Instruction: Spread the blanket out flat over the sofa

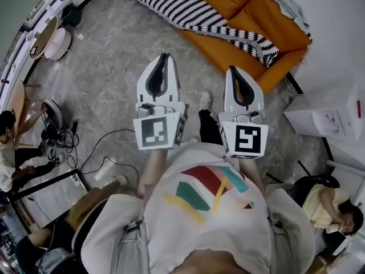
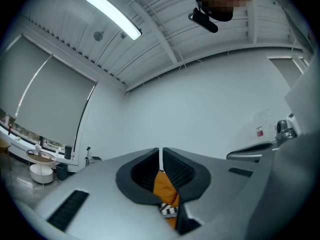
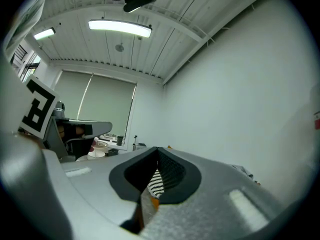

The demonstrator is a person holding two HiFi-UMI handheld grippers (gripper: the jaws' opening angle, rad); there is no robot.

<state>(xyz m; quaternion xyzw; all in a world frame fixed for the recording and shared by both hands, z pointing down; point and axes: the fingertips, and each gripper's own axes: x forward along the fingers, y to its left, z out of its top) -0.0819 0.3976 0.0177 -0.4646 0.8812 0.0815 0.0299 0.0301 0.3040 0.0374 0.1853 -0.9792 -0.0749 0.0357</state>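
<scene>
The orange sofa (image 1: 268, 21) stands at the top right of the head view. A black-and-white patterned blanket (image 1: 194, 10) lies in a long band along its seat, and the back cushions are bare. My left gripper (image 1: 165, 56) and right gripper (image 1: 232, 69) are held side by side in the air, short of the sofa, both shut and holding nothing. In the left gripper view the tips of the left gripper (image 2: 160, 151) meet, with a strip of sofa (image 2: 164, 186) and blanket (image 2: 168, 210) showing behind them. In the right gripper view the right gripper (image 3: 157, 151) is shut too, with the blanket (image 3: 156, 182) beyond it.
Grey stone floor lies between me and the sofa. A white cabinet (image 1: 328, 121) stands at the right, and a seated person (image 1: 328, 207) is below it. At the left are another person (image 1: 8, 147), cables (image 1: 97, 153), a fan (image 1: 52, 114) and a round white table (image 1: 57, 43).
</scene>
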